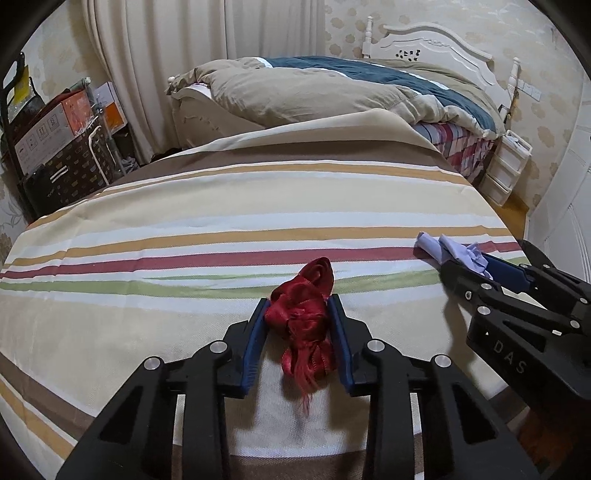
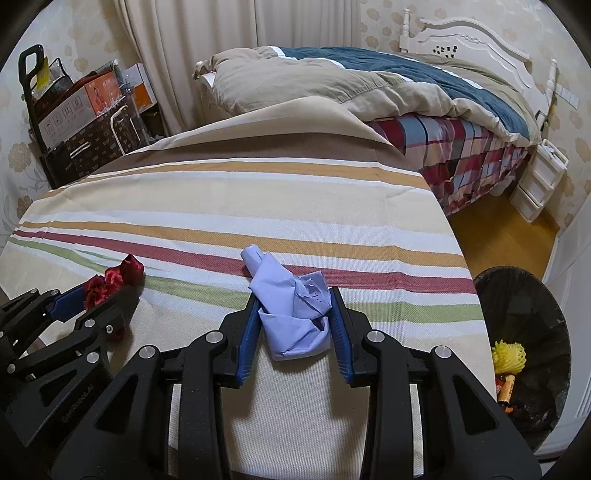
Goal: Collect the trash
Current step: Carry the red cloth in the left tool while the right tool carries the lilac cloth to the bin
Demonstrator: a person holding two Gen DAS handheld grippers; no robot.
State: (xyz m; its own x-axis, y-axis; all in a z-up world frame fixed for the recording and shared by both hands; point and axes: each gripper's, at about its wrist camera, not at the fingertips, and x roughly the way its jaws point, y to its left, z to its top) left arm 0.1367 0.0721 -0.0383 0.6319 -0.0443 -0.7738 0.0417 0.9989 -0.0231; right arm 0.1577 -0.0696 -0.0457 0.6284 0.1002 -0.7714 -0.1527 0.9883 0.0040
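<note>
Pinching a crumpled wad of shiny red ribbon (image 1: pixel 301 328) between its two blue-padded fingers, the left gripper (image 1: pixel 300 308) sits low over the near part of a table covered with a cream cloth striped in tan, maroon, green and pale blue (image 1: pixel 207 236); the pads press the ribbon from both sides, and a frayed tail of it hangs down toward the camera between the fingers. To its right, the right gripper (image 2: pixel 293 306) has its own blue pads closed against a crumpled piece of pale lavender-blue paper (image 2: pixel 291 306), whose rolled end pokes out past the fingertips onto the maroon stripe. In the left wrist view that same paper (image 1: pixel 448 249) shows at the right edge of the cloth, with the black right gripper (image 1: pixel 469 269) angled in from the near right. In the right wrist view the left gripper (image 2: pixel 98 291) appears at the near left, the red ribbon (image 2: pixel 112 278) bunched at its tips and resting on the cloth. On the floor off the table's right side stands a round bin lined with a black plastic bag (image 2: pixel 524 291), holding a yellow foam fruit net (image 2: pixel 508 354) and what looks like an orange-labelled battery (image 2: pixel 506 391). Beyond the table's far edge lies a bed with a tan and teal quilt (image 2: pixel 369 81) and a white carved headboard (image 2: pixel 476 35); stacked cardboard boxes (image 1: pixel 55 125) sit at the far left.
</note>
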